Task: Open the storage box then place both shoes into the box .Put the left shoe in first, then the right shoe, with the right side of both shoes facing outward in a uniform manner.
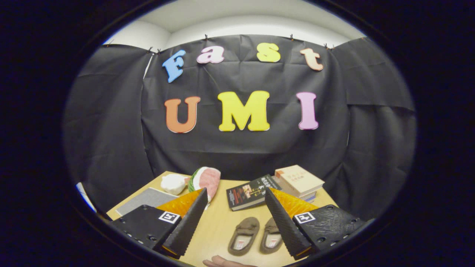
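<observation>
Your tongs [234, 222] stand wide apart and empty, held above the pale wooden tabletop [219, 226], with nothing between the fingers but bare wood and the shoes below. At the nearest edge of the tabletop, a hand [222, 262] rests just short of the shoes.

The pair of brown soft slip-on shoes [256, 235] lies side by side just ahead of you, low between the fingers and nearer the right finger than the left; the right-hand shoe of the pair is partly hidden behind that finger. Their long axes run away from you, toes pointing toward the far wall and open heels toward you, so you would probably need to come down across a shoe's width, not along its length. I cannot tell which is the left shoe.

Beyond the shoes lies a dark paperback book [249, 192], and behind it, to the right, a stack of pale hardback books [299, 181]. Beyond the left finger you have a flat grey mat [143, 200], a watermelon-slice plush [206, 179] and a white lumpy soft object [173, 184]. The storage box is nowhere I can make out, so find it first.
</observation>
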Tool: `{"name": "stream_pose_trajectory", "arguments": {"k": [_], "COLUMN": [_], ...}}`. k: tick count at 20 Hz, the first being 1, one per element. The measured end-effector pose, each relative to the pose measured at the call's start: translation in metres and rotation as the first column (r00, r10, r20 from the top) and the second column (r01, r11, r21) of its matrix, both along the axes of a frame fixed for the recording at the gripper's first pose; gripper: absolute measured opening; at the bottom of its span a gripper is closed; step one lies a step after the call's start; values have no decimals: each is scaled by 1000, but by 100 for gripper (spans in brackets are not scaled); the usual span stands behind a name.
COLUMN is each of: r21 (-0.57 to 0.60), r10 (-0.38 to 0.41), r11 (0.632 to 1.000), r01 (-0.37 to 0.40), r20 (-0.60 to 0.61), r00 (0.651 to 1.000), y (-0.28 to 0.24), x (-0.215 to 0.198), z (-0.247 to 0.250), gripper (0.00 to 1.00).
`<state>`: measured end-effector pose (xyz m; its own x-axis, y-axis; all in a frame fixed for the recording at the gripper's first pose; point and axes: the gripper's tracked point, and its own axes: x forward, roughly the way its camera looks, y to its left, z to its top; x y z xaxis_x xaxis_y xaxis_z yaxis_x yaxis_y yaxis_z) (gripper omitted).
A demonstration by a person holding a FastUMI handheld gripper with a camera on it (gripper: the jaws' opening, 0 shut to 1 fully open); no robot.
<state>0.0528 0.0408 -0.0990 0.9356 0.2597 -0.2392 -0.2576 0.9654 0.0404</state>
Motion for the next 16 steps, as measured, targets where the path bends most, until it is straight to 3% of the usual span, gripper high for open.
{"name": "stream_pose_trajectory", "arguments": {"k": [2, 5, 8, 13, 16], "r21": [26, 53, 75, 164, 218], "r10": [72, 169, 242, 371, 381], "r11": [997, 986, 970, 928, 924], "r01": [-70, -161, -230, -333, -313], "r20": [-97, -244, -313, -469, -547], "r00": [993, 955, 918, 802, 745], "y": [25, 63, 98, 155, 167], "x": [3, 5, 10, 10, 15], "z": [-29, -76, -99, -144, -165], "gripper": [95, 96, 96, 96, 96]}}
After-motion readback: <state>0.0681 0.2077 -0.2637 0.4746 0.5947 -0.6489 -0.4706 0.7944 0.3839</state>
